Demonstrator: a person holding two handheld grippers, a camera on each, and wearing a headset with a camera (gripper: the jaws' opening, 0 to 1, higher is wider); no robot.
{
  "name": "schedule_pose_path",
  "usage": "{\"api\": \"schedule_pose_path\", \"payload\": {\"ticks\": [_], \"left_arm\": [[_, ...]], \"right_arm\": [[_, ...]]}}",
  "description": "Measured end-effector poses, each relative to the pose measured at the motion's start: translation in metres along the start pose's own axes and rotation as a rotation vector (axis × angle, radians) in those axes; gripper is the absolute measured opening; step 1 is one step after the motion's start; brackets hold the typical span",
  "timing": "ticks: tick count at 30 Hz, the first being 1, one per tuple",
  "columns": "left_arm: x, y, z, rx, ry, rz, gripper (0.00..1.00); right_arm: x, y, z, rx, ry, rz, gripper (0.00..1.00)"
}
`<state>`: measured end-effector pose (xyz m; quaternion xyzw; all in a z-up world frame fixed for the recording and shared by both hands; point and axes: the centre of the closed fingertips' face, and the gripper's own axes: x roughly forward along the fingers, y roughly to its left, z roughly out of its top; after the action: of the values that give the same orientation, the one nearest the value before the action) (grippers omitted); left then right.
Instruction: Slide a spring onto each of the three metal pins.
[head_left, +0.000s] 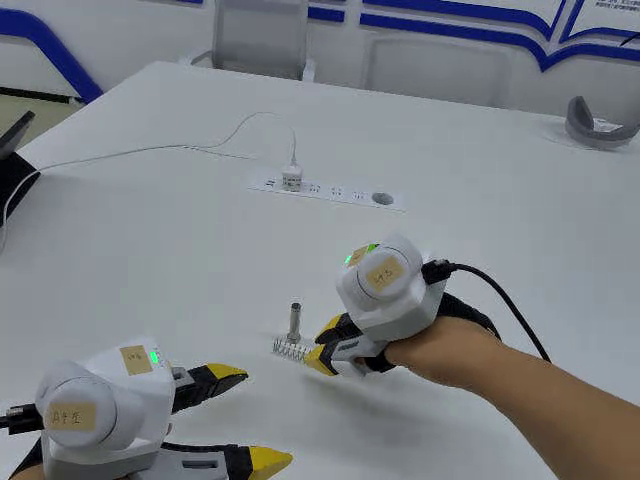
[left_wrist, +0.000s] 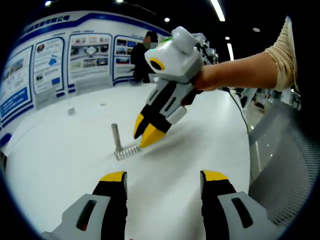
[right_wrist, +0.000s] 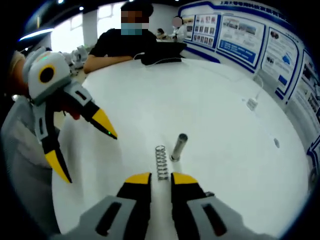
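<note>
Two handheld grippers over a white worktop. The right gripper, held in a person's hand, was lowered to the surface near the middle of the head view, its yellow-tipped fingers drawn close with only a narrow gap between them. One spring lay flat on the worktop, its near end reaching into that gap. Whether the fingers actually clamped the spring could not be told from any view. The spring's far end lay just beside the foot of a single metal pin, which stood upright on the worktop and carried nothing on its shaft. The left gripper was at the lower left of the head view, well apart from pin and spring and aimed towards them. Its fingers were spread wide and held nothing. In the left gripper view, the right gripper came in from above right, tilted steeply down, with its tips at the end of the spring. Farther back on the worktop a white power strip lay flat, with a plug in one socket and a thin white cable trailing away to the left. A black cable ran from the right gripper back along the person's forearm.
</note>
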<state>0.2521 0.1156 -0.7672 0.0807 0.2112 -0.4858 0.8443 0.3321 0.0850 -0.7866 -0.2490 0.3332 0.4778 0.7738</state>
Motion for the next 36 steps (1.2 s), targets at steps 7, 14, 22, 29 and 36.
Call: {"api": "schedule_pose_path", "payload": {"ticks": [7,14,22,29,36], "left_arm": [[-0.001,0.001,-0.002,0.000,0.006,0.003,0.60],[-0.003,0.001,-0.002,0.000,0.008,0.005,0.60],[-0.002,0.001,-0.003,-0.002,0.013,0.007,0.59],[-0.002,0.001,-0.002,-0.001,0.010,0.007,0.59],[-0.001,0.000,-0.003,0.004,0.013,0.003,0.59]], "right_arm": [[0.007,0.000,0.000,0.006,0.003,-0.001,0.16],[0.014,-0.001,-0.005,0.024,0.016,0.001,0.15],[0.016,0.000,-0.008,0.040,0.024,0.010,0.12],[0.011,0.004,-0.008,0.029,0.018,0.013,0.12],[0.000,0.011,-0.008,0.002,0.012,0.020,0.11]]}}
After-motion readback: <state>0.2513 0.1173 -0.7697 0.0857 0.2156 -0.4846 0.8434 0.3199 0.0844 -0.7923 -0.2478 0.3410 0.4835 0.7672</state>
